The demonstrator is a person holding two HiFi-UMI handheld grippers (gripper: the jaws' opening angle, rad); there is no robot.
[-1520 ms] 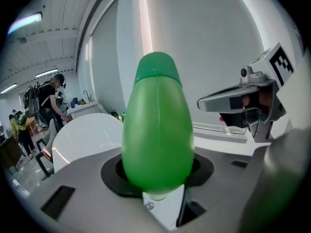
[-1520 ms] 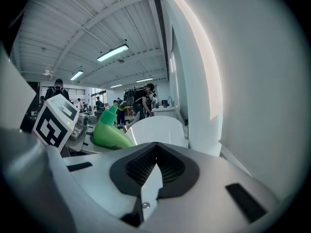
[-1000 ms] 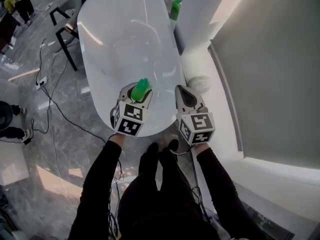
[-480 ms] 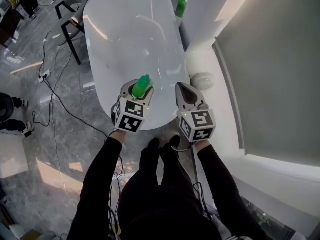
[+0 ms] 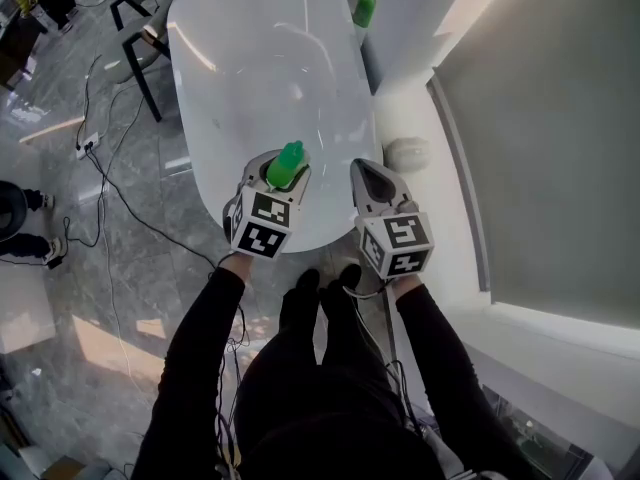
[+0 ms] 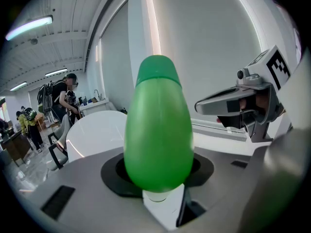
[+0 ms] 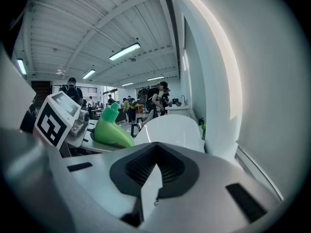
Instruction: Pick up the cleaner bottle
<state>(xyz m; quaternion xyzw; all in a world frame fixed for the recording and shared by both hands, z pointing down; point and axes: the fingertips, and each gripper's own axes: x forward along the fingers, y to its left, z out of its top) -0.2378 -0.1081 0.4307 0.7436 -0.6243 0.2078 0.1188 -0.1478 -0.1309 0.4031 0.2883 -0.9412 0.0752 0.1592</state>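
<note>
Little had moved since the earlier frame: both grippers and the table sat a touch higher in the head view, which looked more like a shift of the head camera than of the hands, and the grip was unchanged. The left gripper (image 5: 283, 176) was clamped on the cleaner bottle (image 5: 289, 158), its jaws spread wide around the green body and pressing on its lower part. The bottle was held over the near end of the white table (image 5: 250, 58), tilted, cap pointing away from the person, and seemingly clear of the top. The right gripper (image 5: 363, 171) hovered just beside it with its jaws pressed together on nothing.

Trouble would most likely come from the bottle's shape. The body was smooth and rounded, and it was gripped near one end, so I judged it could swivel or slide out if the hand jerked or the jaws eased. Dropping the hand might also knock the bottle on the table edge.

Counted: two grippers, one table, and two green bottles, one held and a second green bottle (image 5: 365, 6) standing well apart at the table's far end
</note>
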